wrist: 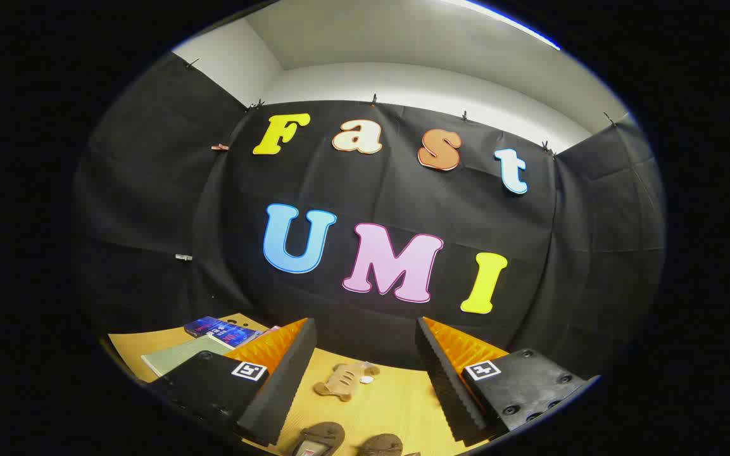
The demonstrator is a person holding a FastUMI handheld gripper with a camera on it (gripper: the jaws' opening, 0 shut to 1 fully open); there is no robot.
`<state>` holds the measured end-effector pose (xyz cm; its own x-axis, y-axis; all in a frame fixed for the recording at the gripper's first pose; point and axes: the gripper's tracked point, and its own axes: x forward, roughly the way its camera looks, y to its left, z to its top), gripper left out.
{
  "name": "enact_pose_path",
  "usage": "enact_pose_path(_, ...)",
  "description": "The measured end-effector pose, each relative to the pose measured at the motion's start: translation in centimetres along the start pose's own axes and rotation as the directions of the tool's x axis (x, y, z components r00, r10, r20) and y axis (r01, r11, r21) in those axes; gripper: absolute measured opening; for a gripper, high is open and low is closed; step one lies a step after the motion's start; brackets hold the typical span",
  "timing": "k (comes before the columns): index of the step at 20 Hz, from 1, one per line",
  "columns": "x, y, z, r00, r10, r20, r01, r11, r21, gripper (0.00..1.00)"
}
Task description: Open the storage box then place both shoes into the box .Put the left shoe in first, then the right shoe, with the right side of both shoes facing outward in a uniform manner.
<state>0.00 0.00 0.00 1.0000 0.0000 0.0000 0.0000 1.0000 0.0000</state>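
The gripper point(365, 373) hangs above the wooden table point(396, 405) with its fingers spread wide apart and nothing between them; two brown shoes point(320, 437) and point(380, 445) lie side by side on the tabletop just below and between the fingers, so by the look of it neither has been picked up and the whole task remains. A small tan toy point(346, 380) lies beyond the shoes, and books point(222, 329) are stacked off to the left, number uncertain.
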Motion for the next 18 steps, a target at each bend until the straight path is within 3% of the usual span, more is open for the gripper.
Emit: enact_pose_path(18,2.3,1.2,-1.6,0.999,0.044,-0.011,-0.044,0.999,0.000,0.97)
